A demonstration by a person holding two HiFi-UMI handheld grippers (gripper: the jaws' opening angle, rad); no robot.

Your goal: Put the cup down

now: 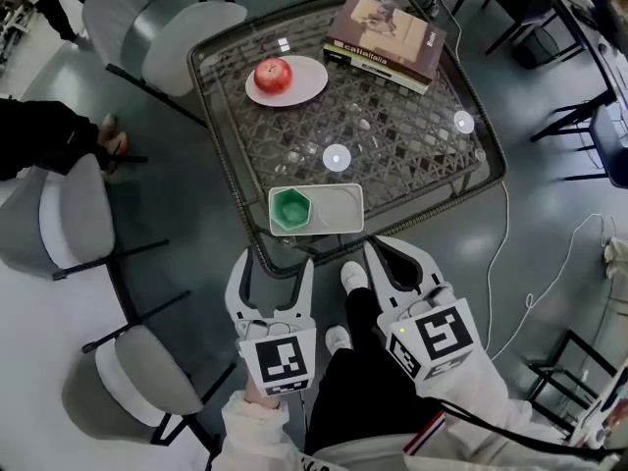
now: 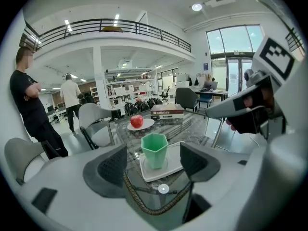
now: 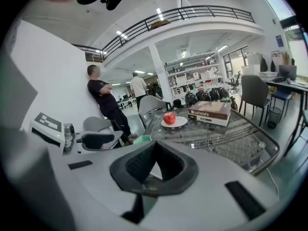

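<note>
1. Left gripper [image 1: 273, 268]: it is held off the near edge of the glass-topped woven-lattice table [image 1: 412, 145], short of the rim. Its ribbed black pads [image 2: 111, 166] are spread wide. Nothing is clamped between them.
2. Task item: the green hexagonal plastic cup [image 1: 290, 209] stands upright on the left end of a white rectangular tray [image 1: 339, 209]. The tray lies at the near edge of the table. In the left gripper view the cup is framed between the two pads but lies beyond them, apart from both.
3. Step status, as a judgement: the set-down appears complete. The cup rests on its base, level, with no jaw touching it.
4. Next move, as a judgement: draw the left gripper straight back along its own axis with the pads kept spread, so neither pad clips the cup wall or the tray edge. No further grasp is called for.
5. Behind the tray: a red apple [image 1: 273, 75] sits on a round white plate [image 1: 306, 81], well apart from the cup.
6. Right gripper [image 3: 155, 148]: it is held beside the left one, off the table edge. Its pads are pressed together at the tips, on nothing.
7. Far right corner: a stack of brown-covered books [image 1: 385, 39], clear of the work area.
</note>
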